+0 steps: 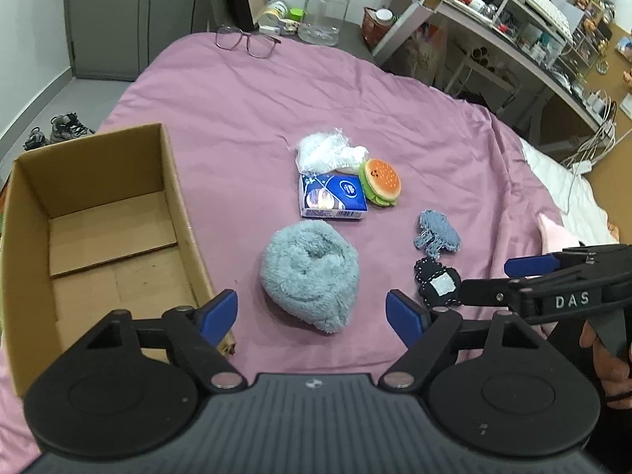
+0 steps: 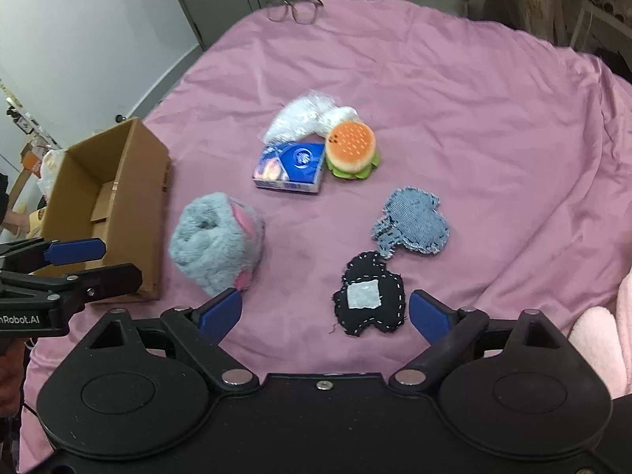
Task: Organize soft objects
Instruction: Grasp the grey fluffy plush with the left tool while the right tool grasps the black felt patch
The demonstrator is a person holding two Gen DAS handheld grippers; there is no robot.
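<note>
Fluffy and pale blue, the rolled towel (image 1: 310, 276) sits in the lower middle of the left wrist view, on the pink bed sheet (image 1: 245, 126). It is a fat roll, and its long side runs from the upper left down to the lower right. In the right wrist view a bit of pink shows on it.

Above the towel lies a blue tissue pack (image 1: 332, 195), flat, with its long side going left to right. A crinkly clear bag (image 1: 326, 152) with white stuff inside touches the top of the pack. A little burger toy (image 1: 381, 182) leans beside the pack on the right, its bun top facing up and toward the camera.

To the right of the towel are two small cloth patches, very close to each other. The blue denim patch (image 2: 412, 227) is higher up. The black patch (image 2: 371, 296) with white stitches is lower down.

At the left of the frame a brown cardboard box (image 1: 23, 245) stands open. Only a loose flat piece of cardboard lies in the bottom.

The left claw (image 1: 314, 312) has its blue tips wide apart, holding nothing, just below the towel. The right claw (image 2: 326, 312) is wide apart too, with the black patch between its tips.

Glasses (image 1: 247, 41) lie at the far edge of the bed. Behind them is a big clear jug (image 1: 324, 10), and a messy desk (image 1: 466, 19) fills the upper right.
</note>
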